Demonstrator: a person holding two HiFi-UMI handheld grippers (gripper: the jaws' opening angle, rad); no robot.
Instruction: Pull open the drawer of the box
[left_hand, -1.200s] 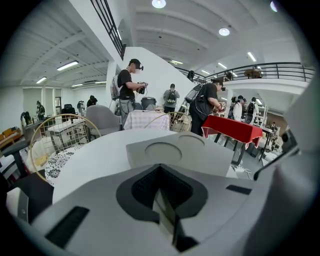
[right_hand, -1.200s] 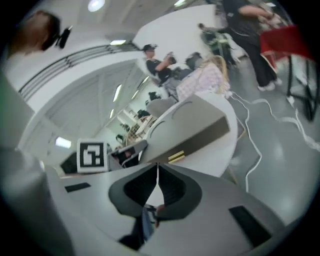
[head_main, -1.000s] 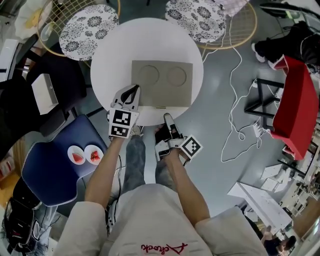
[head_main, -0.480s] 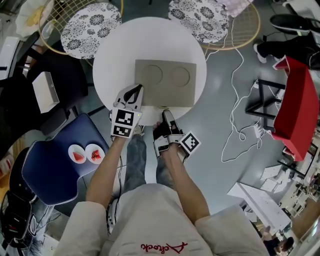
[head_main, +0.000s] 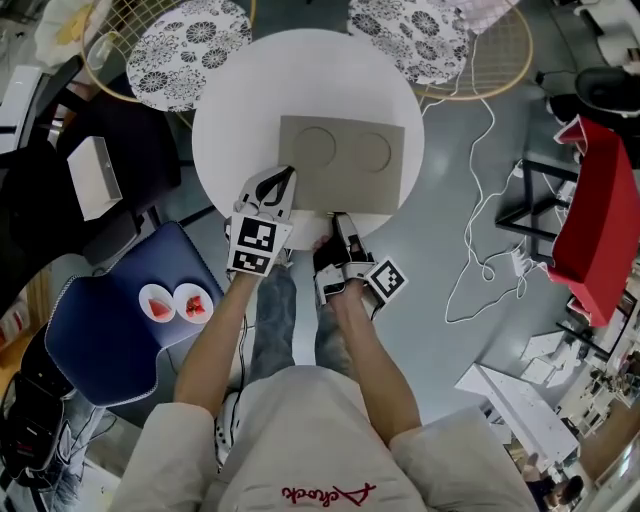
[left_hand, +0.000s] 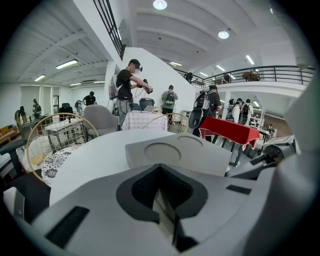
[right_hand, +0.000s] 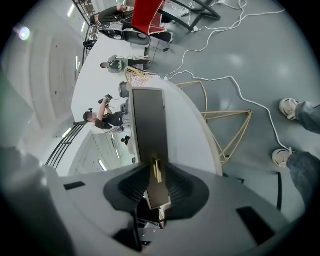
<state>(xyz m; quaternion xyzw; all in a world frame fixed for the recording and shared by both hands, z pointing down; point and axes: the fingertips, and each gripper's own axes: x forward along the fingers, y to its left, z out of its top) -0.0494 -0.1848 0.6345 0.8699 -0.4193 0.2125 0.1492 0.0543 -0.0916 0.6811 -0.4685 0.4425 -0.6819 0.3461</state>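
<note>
A flat grey box (head_main: 345, 160) with two round recesses in its top lies on the round white table (head_main: 240, 90). Its near side, seen edge-on in the right gripper view (right_hand: 149, 120), carries a small gold handle (right_hand: 156, 170). My right gripper (head_main: 340, 222) is at that near side, and its jaws have just been opening. The handle stands between its jaws (right_hand: 157, 192) and the pads do not press on it. My left gripper (head_main: 288, 172) rests on the table at the box's near left corner. Whether its jaws (left_hand: 162, 200) are closed does not show.
A blue chair (head_main: 120, 310) holding a small dish of red pieces stands near left. Two wire chairs with patterned cushions (head_main: 190, 40) (head_main: 420, 25) stand behind the table. A red table (head_main: 600, 210) and loose white cables (head_main: 480, 250) are on the floor at right.
My right gripper has moved up to the box's near side and its jaws have opened round the handle. The left gripper has stayed at the box's corner.
</note>
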